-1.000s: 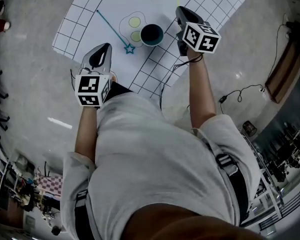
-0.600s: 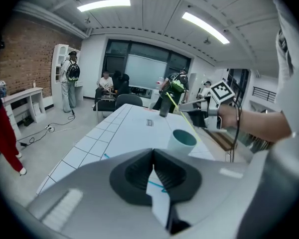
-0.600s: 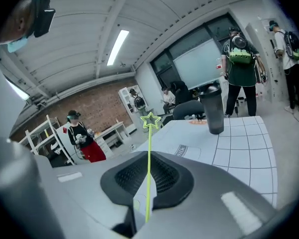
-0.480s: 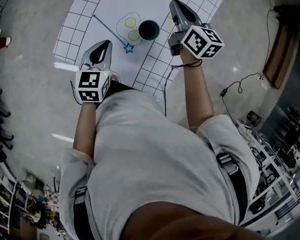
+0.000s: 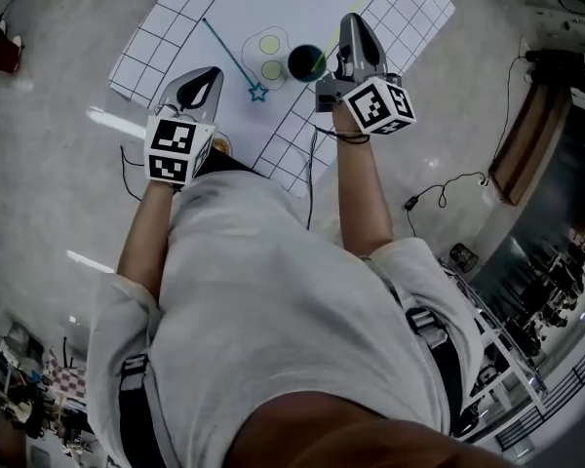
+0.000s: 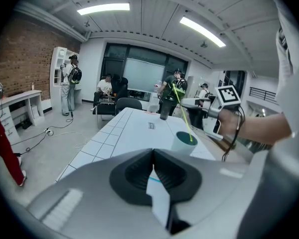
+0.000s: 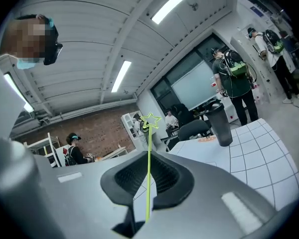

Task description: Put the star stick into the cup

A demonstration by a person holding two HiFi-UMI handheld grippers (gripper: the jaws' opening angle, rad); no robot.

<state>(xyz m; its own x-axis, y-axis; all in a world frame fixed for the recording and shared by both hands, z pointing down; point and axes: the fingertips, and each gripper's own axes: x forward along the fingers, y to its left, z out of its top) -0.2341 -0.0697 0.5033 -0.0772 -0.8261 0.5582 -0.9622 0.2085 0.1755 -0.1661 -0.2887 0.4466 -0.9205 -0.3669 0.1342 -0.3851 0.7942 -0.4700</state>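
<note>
Seen from above, a person stands over a white gridded sheet (image 5: 156, 42) with a gripper in each hand. The main change from a second ago is on the right. The right gripper (image 5: 352, 25) was clearly apart from the dark cup (image 5: 305, 62) and now sits just beside it, on the cup's right. Its jaws are clenched on the thin shaft of the green star stick (image 7: 148, 173), with the star end pointing up and away.

In the left gripper view, the green star stick (image 6: 182, 114) slants down and its lower end appears to dip into the mouth of the cup (image 6: 182, 142). This suggests the insertion is nearly done. What likely remains is to let the stick settle inside and then release it. If it is let go while this tilted, the stick could tip the light cup or slide out.

The left gripper (image 5: 207, 78) is where it was, near the sheet's near left edge, with its jaws pressed together and nothing between them. The blue star stick (image 5: 229, 58) lies flat on the sheet to the left of the cup, in the same place as before.
</note>
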